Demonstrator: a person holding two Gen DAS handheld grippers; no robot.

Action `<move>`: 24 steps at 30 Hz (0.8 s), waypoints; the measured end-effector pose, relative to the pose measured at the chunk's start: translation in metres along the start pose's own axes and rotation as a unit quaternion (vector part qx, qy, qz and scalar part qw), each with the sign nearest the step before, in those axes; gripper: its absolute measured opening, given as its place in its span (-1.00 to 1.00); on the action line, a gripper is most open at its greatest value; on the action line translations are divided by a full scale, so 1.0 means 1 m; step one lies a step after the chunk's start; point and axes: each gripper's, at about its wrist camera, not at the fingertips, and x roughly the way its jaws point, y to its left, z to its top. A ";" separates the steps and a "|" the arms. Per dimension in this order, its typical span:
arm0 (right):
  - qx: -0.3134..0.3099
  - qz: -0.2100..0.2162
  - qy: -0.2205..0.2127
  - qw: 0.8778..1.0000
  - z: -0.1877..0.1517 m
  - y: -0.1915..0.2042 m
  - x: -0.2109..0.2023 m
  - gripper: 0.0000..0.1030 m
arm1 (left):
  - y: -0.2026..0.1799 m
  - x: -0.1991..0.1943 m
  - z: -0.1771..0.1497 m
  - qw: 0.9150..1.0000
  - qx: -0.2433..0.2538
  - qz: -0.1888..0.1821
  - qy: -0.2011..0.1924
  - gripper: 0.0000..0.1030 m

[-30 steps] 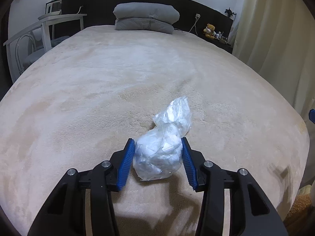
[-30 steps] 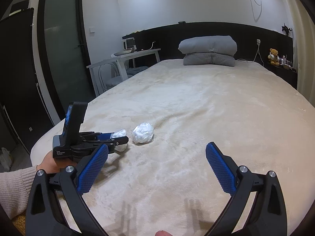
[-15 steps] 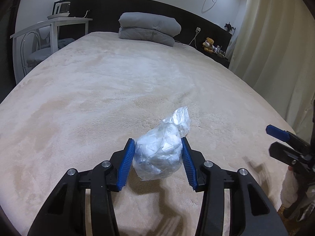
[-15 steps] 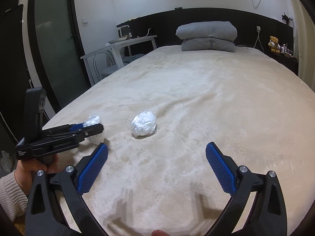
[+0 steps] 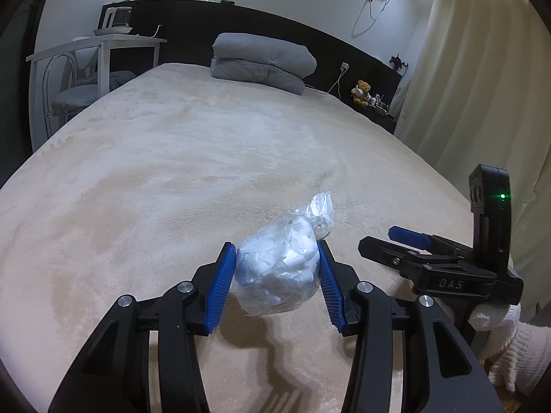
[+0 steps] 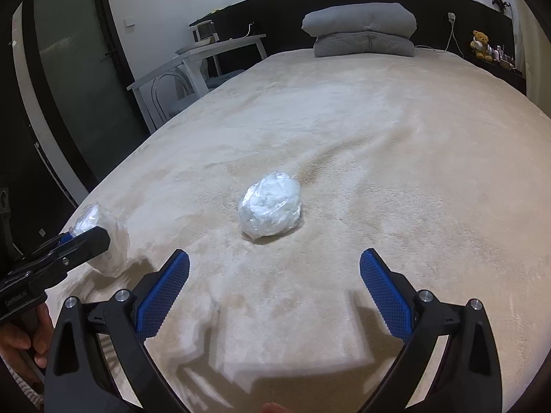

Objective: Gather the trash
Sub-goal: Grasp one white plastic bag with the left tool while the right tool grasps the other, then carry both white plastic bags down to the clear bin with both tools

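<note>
Left claw (image 5: 277,277): clamped on a bagged wad of white trash, blue pads pressing both its sides; raised clear of the bed, its shadow on the cover beneath.
Held trash bag (image 5: 279,275): clear plastic round crumpled white paper, twisted tail pointing away from the claw toward the grey bedding; in the right wrist view seen at the bed's near left corner (image 6: 103,241), partly behind the left claw's black finger.
Right claw (image 6: 273,292): jaws wide apart, nothing between the pads; low over the bed, aimed at the second bag; in the left wrist view seen just to the right of the held bag (image 5: 409,241).
Second trash bag (image 6: 270,208): lying on the bed ahead of the right claw, apart from its pads, nearer the bed's foot than the grey bedding.
Bed (image 6: 396,137): cream plush cover, wrinkled round the second bag.
Grey bedding (image 6: 361,29): folded stack at the bed's head, against the dark headboard.
Teddy bear (image 5: 361,91): on the ledge right of the grey bedding.
White table (image 5: 103,43): left of the bed's head, chair tucked under.
Curtain (image 5: 482,86): along the bed's right side.
</note>
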 end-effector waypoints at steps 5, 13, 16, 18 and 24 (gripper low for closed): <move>0.014 -0.006 0.006 1.000 0.013 0.001 0.024 0.88 | 0.011 -0.010 0.000 1.000 -0.009 0.000 -0.009 -0.10; 0.032 -0.003 0.045 0.998 0.031 -0.001 0.067 0.51 | 0.016 -0.015 0.002 1.000 -0.016 0.006 -0.022 -0.10; 0.036 -0.004 0.051 0.998 0.034 0.000 0.075 0.35 | 0.016 -0.016 0.002 1.000 -0.016 0.002 -0.025 -0.10; 0.037 -0.008 0.059 0.998 0.033 -0.001 0.080 0.14 | 0.016 -0.016 0.001 1.000 -0.015 0.001 -0.025 -0.10; 0.034 -0.007 0.052 0.998 0.027 0.002 0.070 0.08 | 0.017 -0.018 0.000 1.000 -0.013 0.001 -0.023 -0.10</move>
